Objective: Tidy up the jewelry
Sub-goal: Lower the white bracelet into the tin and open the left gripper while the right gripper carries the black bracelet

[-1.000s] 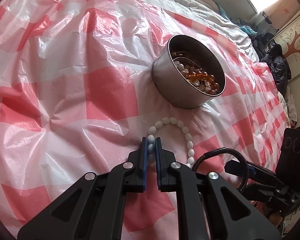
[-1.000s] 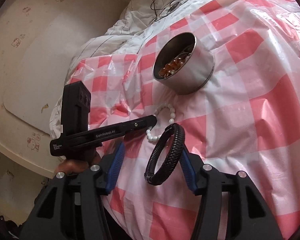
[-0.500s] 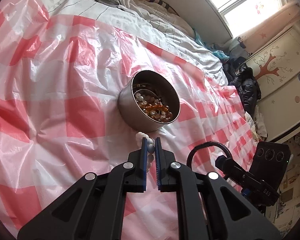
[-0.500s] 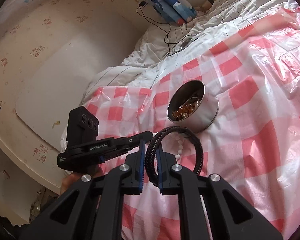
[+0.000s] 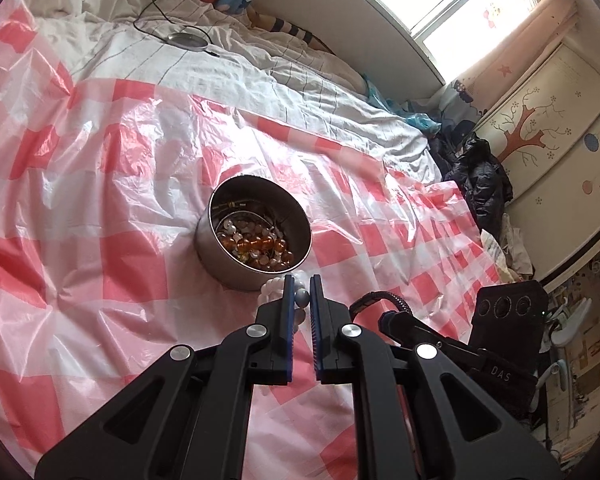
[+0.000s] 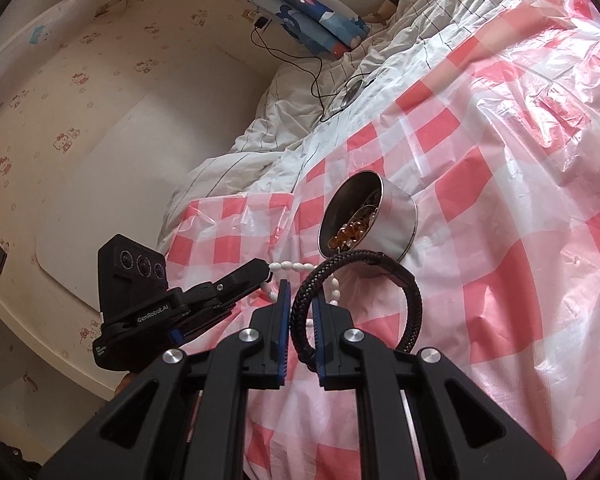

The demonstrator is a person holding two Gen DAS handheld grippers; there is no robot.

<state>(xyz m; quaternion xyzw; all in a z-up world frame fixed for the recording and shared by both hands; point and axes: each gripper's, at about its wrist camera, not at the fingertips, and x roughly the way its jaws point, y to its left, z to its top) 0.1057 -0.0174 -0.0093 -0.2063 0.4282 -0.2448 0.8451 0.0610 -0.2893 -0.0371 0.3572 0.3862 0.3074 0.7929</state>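
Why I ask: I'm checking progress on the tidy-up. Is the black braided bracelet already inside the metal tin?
No, the black braided bracelet is clamped in the right tool, outside the metal tin.

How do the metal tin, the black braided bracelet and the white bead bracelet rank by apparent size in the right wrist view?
1. black braided bracelet, though nearest the camera
2. metal tin
3. white bead bracelet, mostly hidden

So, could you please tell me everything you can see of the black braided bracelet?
The black braided bracelet is a stiff ring of woven cord, leather by the look, with a smooth black clasp section at its top. It stands upright, lifted off the checked plastic sheet, pinched on one side by the right gripper. Behind it sits the metal tin of beads.
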